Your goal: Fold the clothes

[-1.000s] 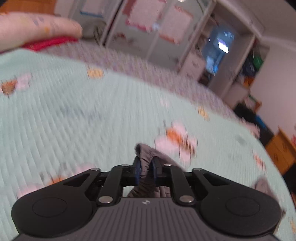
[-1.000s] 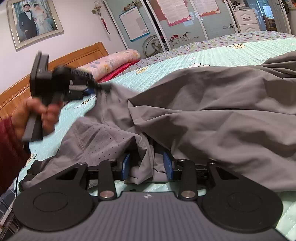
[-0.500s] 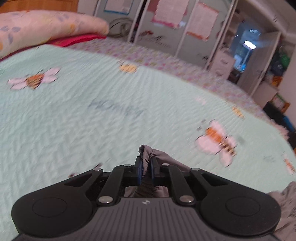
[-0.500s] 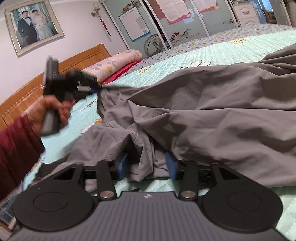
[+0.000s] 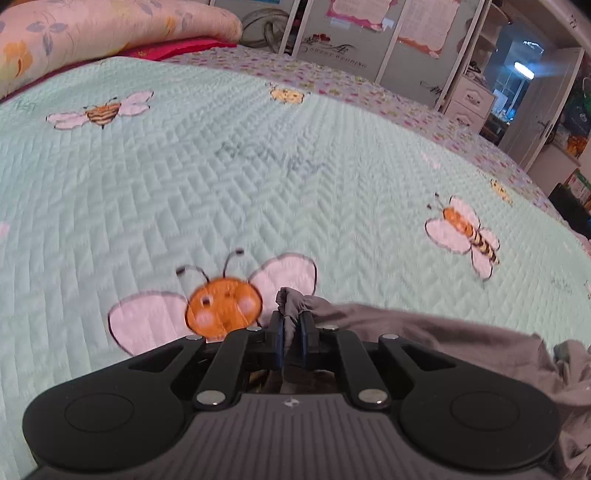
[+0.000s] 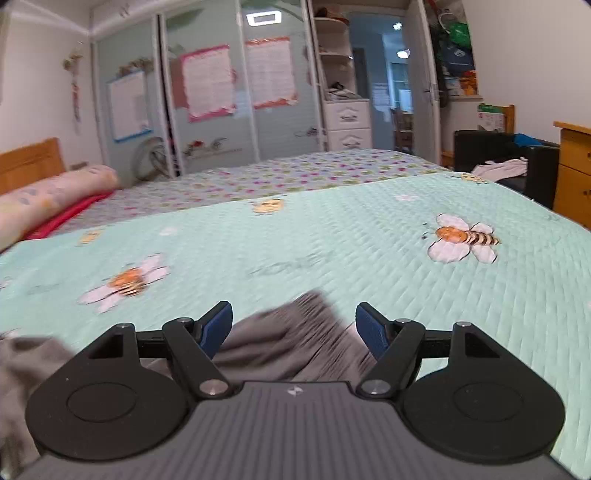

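A grey garment (image 5: 436,336) lies on the mint bee-print bedspread (image 5: 258,177). My left gripper (image 5: 290,325) is shut on a bunched edge of that garment, and the cloth trails off to the right behind it. In the right wrist view, my right gripper (image 6: 293,328) is open, its blue pads (image 6: 218,326) spread wide. A blurred fold of the grey garment (image 6: 295,328) lies between and below the fingers, not clamped. More grey cloth (image 6: 26,365) shows at the lower left of that view.
A long floral pillow (image 5: 103,33) on a red sheet lies at the head of the bed. Wardrobe doors (image 6: 221,99) with posters stand beyond the bed. A wooden cabinet (image 6: 572,166) and a dark seat (image 6: 506,162) with clothes stand past the bed's right edge.
My right gripper opened and let go of the grey cloth, then swung to face across the bed. My left gripper carried its pinched edge across the bedspread.
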The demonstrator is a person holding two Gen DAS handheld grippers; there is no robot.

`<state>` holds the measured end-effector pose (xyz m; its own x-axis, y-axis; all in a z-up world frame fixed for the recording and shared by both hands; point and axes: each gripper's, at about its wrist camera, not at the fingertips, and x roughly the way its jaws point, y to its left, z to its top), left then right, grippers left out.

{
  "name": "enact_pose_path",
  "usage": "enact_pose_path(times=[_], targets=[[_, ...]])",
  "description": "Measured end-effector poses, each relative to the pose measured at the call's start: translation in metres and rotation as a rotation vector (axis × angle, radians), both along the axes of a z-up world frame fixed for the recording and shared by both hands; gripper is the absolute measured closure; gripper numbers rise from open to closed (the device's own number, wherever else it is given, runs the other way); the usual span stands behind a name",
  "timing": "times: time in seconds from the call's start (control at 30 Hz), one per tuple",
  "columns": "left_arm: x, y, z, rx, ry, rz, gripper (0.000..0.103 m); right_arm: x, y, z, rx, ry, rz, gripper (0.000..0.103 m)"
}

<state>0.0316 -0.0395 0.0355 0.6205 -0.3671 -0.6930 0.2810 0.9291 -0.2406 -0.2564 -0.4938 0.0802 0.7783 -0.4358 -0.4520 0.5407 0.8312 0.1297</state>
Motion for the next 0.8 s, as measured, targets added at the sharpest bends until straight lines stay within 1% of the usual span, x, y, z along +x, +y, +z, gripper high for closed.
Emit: enact_pose_path(times=[0.1, 0.13, 0.17, 0.2, 0.23, 0.27, 0.3, 0.33, 0.37, 0.47, 0.53, 0.63, 0.73, 0.8], targets=[[-0.007, -0.002, -0.006, 0.011, 0.015, 0.006, 0.095, 0.031, -0.020, -0.007, 0.062, 0.083, 0.003, 0.029], [-0.009, -0.002, -0.004, 0.013, 0.015, 0.008, 0.095, 0.038, -0.025, -0.012, 0.088, 0.113, 0.000, 0.029], [-0.010, -0.002, -0.002, 0.014, 0.014, 0.009, 0.095, 0.041, -0.026, -0.016, 0.093, 0.130, 0.002, 0.030], [-0.012, -0.002, 0.000, 0.016, 0.014, 0.011, 0.095, 0.040, -0.024, -0.020, 0.086, 0.139, 0.006, 0.034], [-0.013, -0.002, 0.001, 0.018, 0.013, 0.013, 0.095, 0.040, -0.022, -0.024, 0.079, 0.149, 0.011, 0.042], [-0.015, -0.003, 0.003, 0.020, 0.013, 0.015, 0.095, 0.039, -0.020, -0.028, 0.071, 0.159, 0.015, 0.059], [-0.016, -0.003, 0.005, 0.021, 0.013, 0.016, 0.095, 0.039, -0.018, -0.033, 0.064, 0.168, 0.019, 0.069], [-0.018, -0.003, 0.007, 0.023, 0.012, 0.018, 0.095, 0.030, -0.014, -0.032, 0.065, 0.155, 0.023, 0.081], [-0.020, -0.001, 0.010, 0.012, 0.009, 0.023, 0.095, 0.016, -0.008, -0.027, 0.069, 0.128, 0.026, 0.101], [-0.026, 0.004, 0.021, -0.020, -0.001, 0.036, 0.095, -0.045, 0.002, -0.012, 0.123, 0.023, 0.007, 0.101], [-0.033, 0.005, 0.032, -0.032, -0.031, 0.028, 0.095, -0.088, 0.009, -0.005, 0.135, 0.000, -0.012, 0.101], [-0.046, 0.006, 0.048, -0.051, -0.066, 0.030, 0.095, -0.140, 0.018, -0.010, 0.170, 0.028, -0.034, 0.101], [-0.058, 0.011, 0.063, -0.091, -0.090, 0.035, 0.095, -0.175, 0.027, -0.024, 0.215, 0.067, -0.067, 0.101], [-0.063, 0.015, 0.074, -0.110, -0.113, 0.048, 0.095, -0.191, 0.031, -0.035, 0.257, 0.077, -0.099, 0.101]])
